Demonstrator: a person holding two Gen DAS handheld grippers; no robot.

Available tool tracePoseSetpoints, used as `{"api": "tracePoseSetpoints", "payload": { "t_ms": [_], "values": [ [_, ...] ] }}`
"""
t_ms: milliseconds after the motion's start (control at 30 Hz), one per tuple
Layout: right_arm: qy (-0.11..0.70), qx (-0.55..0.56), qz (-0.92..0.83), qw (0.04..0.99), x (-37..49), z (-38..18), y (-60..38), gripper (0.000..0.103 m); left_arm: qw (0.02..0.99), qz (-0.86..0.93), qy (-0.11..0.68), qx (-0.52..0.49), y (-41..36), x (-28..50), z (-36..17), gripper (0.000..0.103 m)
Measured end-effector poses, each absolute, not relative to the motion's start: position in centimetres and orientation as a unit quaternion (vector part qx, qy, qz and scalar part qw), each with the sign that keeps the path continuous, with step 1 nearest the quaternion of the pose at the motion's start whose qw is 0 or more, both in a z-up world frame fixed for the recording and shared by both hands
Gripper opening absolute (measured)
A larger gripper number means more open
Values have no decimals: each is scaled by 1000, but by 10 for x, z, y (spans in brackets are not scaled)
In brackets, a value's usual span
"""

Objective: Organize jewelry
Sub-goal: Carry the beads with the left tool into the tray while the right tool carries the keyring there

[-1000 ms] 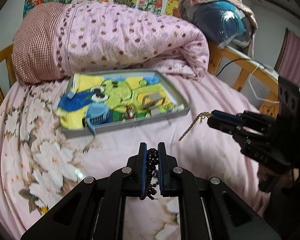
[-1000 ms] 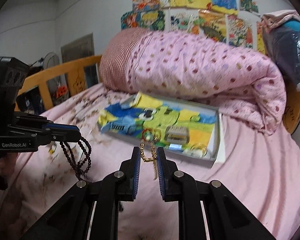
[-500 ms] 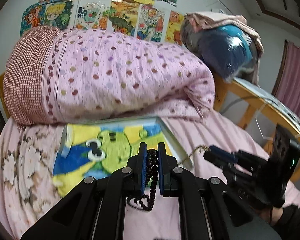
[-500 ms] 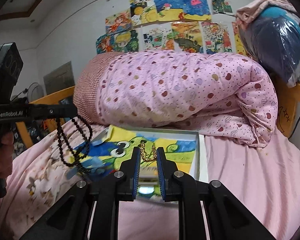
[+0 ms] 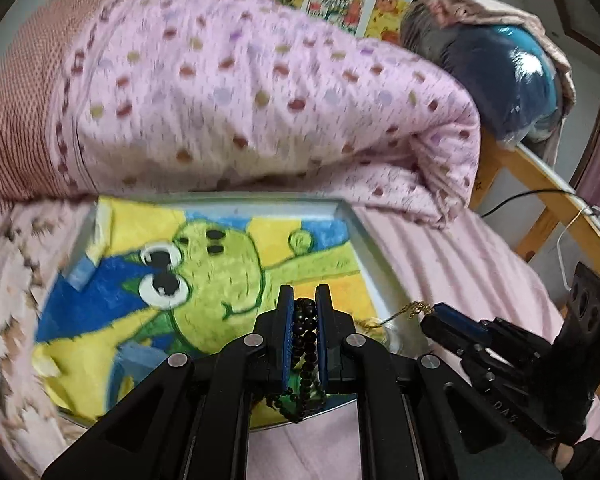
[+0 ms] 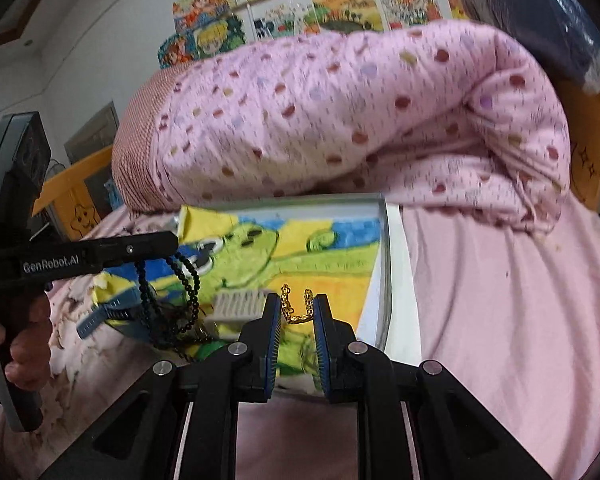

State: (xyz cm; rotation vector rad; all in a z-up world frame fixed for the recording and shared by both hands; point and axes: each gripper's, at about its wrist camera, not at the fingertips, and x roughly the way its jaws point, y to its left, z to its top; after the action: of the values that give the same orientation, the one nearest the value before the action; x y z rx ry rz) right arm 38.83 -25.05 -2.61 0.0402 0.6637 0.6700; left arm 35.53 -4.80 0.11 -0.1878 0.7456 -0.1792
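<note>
Left gripper (image 5: 304,300) clamps one black bead strand (image 5: 306,344), hanging vertical at lower centre. Right gripper (image 6: 296,308) clamps one gold chain (image 6: 298,308), sagging crosswise over tray (image 6: 384,240).

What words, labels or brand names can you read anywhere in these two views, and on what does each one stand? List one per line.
"GenRobot.AI": white lettering on the side of the left gripper, seen from the right wrist.
"DAS", or so it looks: faint embossed letters on the body of the right gripper, seen from the left wrist; not sure.
Posters on the wall: any writing is too blurred to read.
</note>
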Motion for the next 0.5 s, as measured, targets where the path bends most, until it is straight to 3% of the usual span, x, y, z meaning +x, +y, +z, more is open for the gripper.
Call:
{"api": "tracePoseSetpoints", "payload": {
  "t_ms": [500],
  "values": [
    [365,12,310,878,395,-53,-246,19,901,-65,417,-102,-37,360,-53,8]
  ]
}}
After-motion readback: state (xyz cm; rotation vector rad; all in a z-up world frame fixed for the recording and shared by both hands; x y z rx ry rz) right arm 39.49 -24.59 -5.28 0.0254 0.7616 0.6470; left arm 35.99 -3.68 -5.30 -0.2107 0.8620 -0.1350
